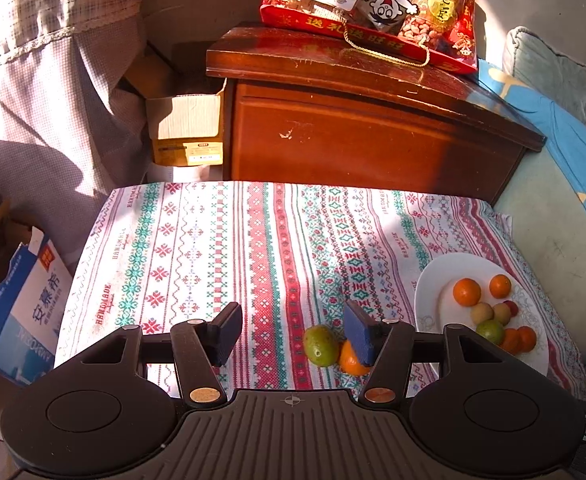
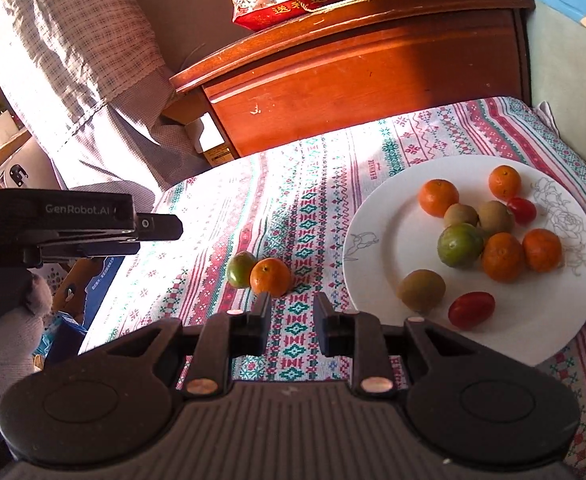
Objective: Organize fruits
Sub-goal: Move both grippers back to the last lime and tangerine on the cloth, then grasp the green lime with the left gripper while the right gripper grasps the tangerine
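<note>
So your right gripper (image 2: 291, 318), half open and empty, has the loose orange (image 2: 270, 277) just beyond it at 11 o'clock, nearer than the left's.

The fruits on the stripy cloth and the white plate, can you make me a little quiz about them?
1. True or false: the small green citrus fruit and the small orange mandarin beside it lie on the round white plate.
2. How many red cherry tomatoes are on that plate? A) one B) two C) four
3. Fill in: the left claw is ____, with nothing between its fingers.

Key: 1 false, they lie on the patterned tablecloth, touching each other. 2 B, one at the far side, one near the front rim. 3 open.
</note>
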Available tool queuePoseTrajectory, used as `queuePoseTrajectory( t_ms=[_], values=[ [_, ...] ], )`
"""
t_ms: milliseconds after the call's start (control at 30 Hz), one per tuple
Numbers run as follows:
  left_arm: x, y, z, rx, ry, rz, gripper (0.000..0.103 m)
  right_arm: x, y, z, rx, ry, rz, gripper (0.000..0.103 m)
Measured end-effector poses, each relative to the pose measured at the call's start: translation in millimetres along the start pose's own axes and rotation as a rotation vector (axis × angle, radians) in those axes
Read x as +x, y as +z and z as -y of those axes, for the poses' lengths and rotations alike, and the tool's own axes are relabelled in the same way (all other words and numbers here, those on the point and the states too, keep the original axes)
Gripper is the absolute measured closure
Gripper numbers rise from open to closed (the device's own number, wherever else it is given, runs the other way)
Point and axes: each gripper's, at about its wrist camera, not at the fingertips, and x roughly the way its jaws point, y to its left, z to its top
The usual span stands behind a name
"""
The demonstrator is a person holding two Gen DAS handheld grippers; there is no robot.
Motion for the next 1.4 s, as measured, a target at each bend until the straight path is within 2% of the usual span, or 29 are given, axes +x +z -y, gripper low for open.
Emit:
queuePoseTrajectory(
  t_ms=[100,167,200,233,400,867,1067,1400],
  values=[
    [2.8,-2.2,-5.8,-0.022,0.012,-0.027,0.048,9.6,-1.7,-6.3,-0.031,0.011,-0.013,0.071],
    [4.3,-3.6,-10.6,-0.046,0.012,-0.041,0.047,15.2,-2.4,-8.3,-0.043,0.012,-0.023,0.071],
    [5.1,-4.1,-11.7,-0.052,0.014,-0.045,0.041,18.1,-2.7,-9.2,-0.049,0.013,-0.028,0.071],
    [6.4,-4.9,-13.2,-0.060,0.019,-0.049,0.040,21.0,-3.0,-9.9,-0.054,0.011,-0.030,0.071],
    [9.4,-6.9,-14.7,-0.061,0.027,-0.063,0.040,34.6,-1.3,-13.6,-0.084,0.003,-0.034,0.066],
    [13.5,-6.8,-23.1,-0.113,0.040,-0.087,0.039,62.9,3.1,-19.3,-0.171,-0.022,-0.021,0.066],
    [15.8,-8.0,-21.3,-0.105,0.038,-0.092,0.039,69.0,2.9,-21.6,-0.205,-0.027,-0.013,0.068],
    [25.5,-13.9,-14.7,-0.089,0.034,-0.111,0.039,53.4,-0.9,-13.2,-0.132,-0.024,-0.048,0.071]
  ],
)
